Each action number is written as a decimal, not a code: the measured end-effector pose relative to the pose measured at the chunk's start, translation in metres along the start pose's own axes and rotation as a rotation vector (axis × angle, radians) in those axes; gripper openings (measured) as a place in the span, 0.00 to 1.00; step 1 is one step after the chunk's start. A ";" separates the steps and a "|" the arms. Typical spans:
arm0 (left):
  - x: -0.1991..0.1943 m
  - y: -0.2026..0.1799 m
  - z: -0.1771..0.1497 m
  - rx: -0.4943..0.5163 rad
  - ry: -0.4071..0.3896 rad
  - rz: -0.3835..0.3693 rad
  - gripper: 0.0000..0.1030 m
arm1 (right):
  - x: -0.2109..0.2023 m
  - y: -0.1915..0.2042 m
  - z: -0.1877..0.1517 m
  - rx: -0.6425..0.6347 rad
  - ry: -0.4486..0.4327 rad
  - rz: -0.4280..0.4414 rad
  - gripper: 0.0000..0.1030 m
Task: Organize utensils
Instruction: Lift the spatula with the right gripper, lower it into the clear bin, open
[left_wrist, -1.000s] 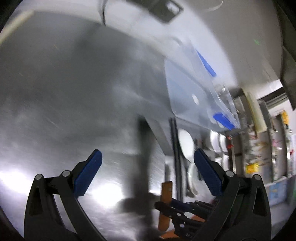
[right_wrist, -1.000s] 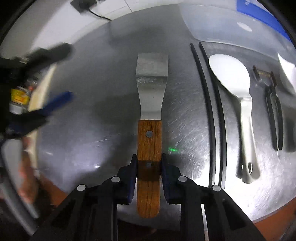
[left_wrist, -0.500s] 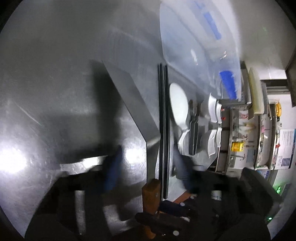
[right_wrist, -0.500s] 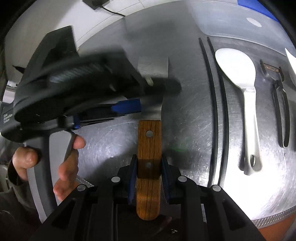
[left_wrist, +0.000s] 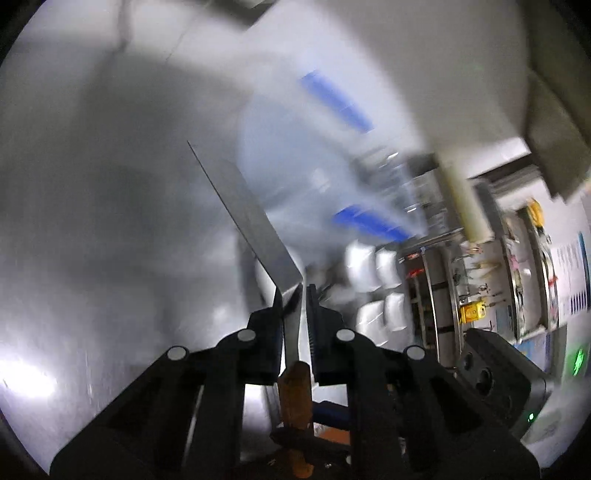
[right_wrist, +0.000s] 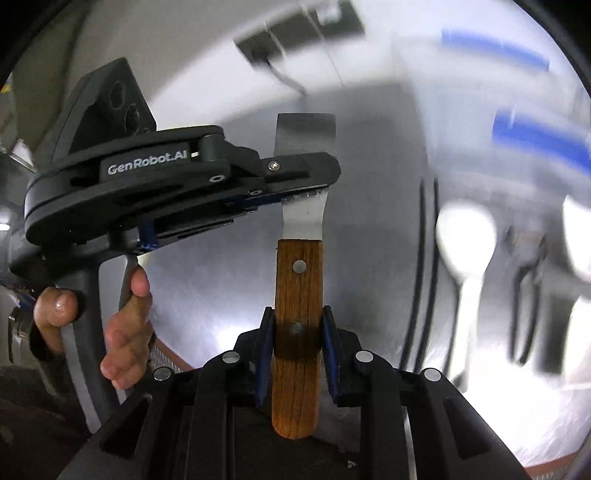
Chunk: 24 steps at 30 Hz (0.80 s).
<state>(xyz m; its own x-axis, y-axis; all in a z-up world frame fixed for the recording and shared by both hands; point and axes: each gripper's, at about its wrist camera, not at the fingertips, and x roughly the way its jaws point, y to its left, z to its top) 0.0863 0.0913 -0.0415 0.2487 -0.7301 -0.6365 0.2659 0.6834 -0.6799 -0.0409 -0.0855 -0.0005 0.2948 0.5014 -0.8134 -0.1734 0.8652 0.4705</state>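
Left gripper (left_wrist: 293, 314) has swung in since a second ago and is now pinching the scraper (right_wrist: 301, 206) blade, while the right gripper (right_wrist: 297, 350) is still clamping its wooden handle. Scraper is being held off the counter (right_wrist: 221, 280), left of the chopsticks (right_wrist: 428, 266) and spoon (right_wrist: 465, 251). Risk, as I judge it: thin slick blade slipping from the left pads if the right lets go early. Open counter is lying left of the scraper; right of it is crowded toward the bin (left_wrist: 295, 166).
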 end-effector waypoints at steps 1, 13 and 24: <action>-0.004 -0.013 0.008 0.035 -0.021 -0.011 0.10 | -0.015 0.000 0.007 -0.012 -0.040 -0.003 0.25; 0.073 -0.139 0.164 0.268 -0.034 -0.085 0.10 | -0.099 -0.072 0.142 -0.099 -0.211 -0.211 0.25; 0.222 -0.072 0.218 0.109 0.231 0.131 0.11 | -0.012 -0.175 0.207 0.053 0.044 -0.091 0.27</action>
<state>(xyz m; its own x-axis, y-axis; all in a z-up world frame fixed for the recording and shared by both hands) 0.3252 -0.1203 -0.0544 0.0716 -0.6075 -0.7911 0.3468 0.7588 -0.5513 0.1806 -0.2424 -0.0020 0.2655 0.4212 -0.8672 -0.0979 0.9066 0.4104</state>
